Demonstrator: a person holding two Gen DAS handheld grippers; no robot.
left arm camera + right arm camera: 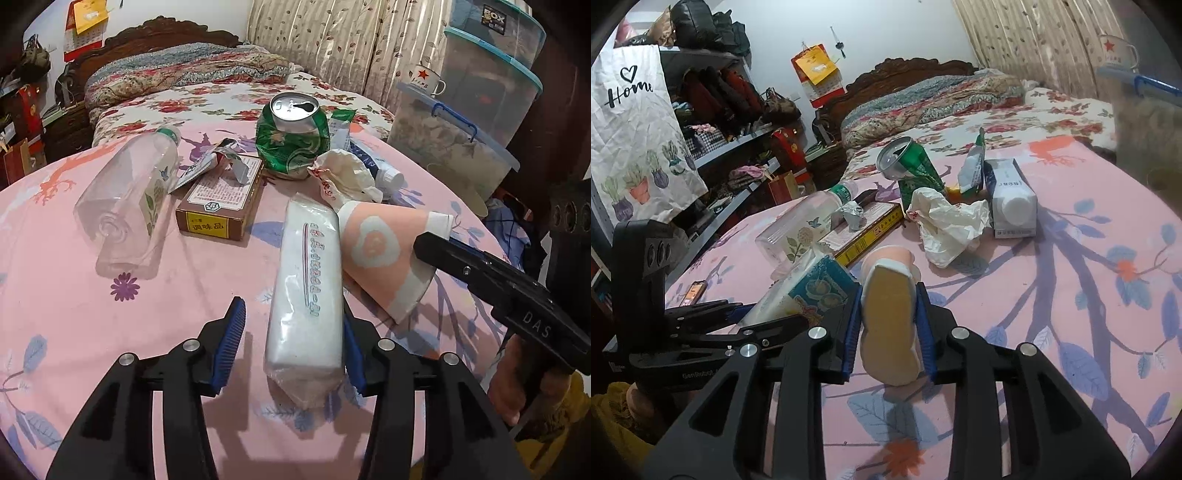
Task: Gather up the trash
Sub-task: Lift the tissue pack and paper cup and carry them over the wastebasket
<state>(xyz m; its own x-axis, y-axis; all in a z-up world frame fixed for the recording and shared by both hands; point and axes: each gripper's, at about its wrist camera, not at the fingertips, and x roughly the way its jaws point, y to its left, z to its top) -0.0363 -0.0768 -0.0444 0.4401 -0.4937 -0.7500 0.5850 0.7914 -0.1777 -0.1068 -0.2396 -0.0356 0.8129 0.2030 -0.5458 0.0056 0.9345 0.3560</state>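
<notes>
A white plastic packet (306, 291) lies lengthwise on the pink bedsheet (110, 332) between the jaws of my left gripper (293, 350). That gripper is open: its left pad stands clear of the packet and the right pad is right beside it. A pink and white paper cup (890, 325) lies on its side just right of the packet, squashed oval. My right gripper (888, 332) is shut on it, a blue pad against each side. In the left wrist view one of the right gripper's fingers (461, 262) reaches over the cup (373, 254).
Beyond lie a crushed green can (291, 144), a clear plastic bottle (129, 199), a brown and yellow box (218, 199), crumpled white paper (347, 177) and a white carton (1008, 199). Stacked storage boxes (480, 110) stand right of the bed, cluttered shelves (720, 129) left.
</notes>
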